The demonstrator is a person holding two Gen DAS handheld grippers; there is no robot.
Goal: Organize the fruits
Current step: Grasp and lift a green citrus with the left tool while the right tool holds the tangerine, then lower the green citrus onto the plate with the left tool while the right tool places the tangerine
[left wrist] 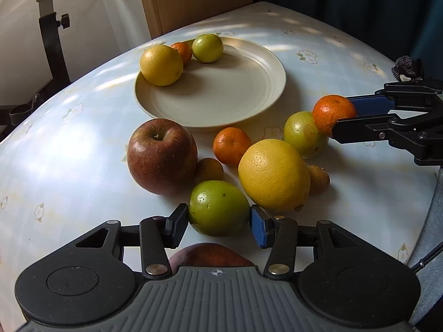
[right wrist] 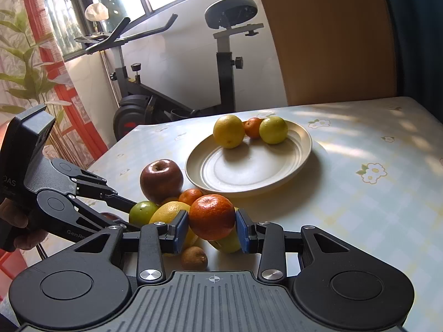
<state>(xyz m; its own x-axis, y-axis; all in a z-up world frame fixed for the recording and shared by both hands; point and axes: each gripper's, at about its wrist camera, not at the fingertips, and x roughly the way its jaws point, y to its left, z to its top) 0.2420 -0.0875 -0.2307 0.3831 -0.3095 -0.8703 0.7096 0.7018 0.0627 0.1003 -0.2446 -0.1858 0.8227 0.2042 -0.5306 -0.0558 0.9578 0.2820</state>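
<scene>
**A:** Left wrist view first, pls. What does the left gripper (left wrist: 218, 222) do?

**B:** Its two pads press on both sides of a green fruit (left wrist: 218, 207), so it is closed on it. The fruit sits at the near end of the pile on the table (left wrist: 69, 144). Behind it lie a red apple (left wrist: 162, 156), a big yellow citrus (left wrist: 274, 175) touching it on the right, and a small orange mandarin (left wrist: 231, 145) further back. A 2nd red apple (left wrist: 210, 256) is partly hidden under the gripper body.

**A:** And the right gripper (left wrist: 343, 114)?

**B:** It comes in from the right side and grips an orange mandarin (left wrist: 333, 113) between its fingers. This mandarin is above and touching a 2nd green fruit (left wrist: 303, 134). In the right wrist view the same: right gripper (right wrist: 211, 227) has blue pads against both sides of the mandarin (right wrist: 211, 217), approx. above the pile, not on the plate.

**A:** Where is the plate?

**B:** The cream plate (left wrist: 221, 105) is behind the pile, near it. On its far-left part are 3 fruits: a yellow citrus (left wrist: 161, 65), a small mandarin (left wrist: 182, 51) and a green one (left wrist: 207, 47), close together. Rest of the plate is bare.

**A:** Other things?

**B:** An exercise bike (right wrist: 177, 83) stands beyond the table, w/ a window behind.
</scene>
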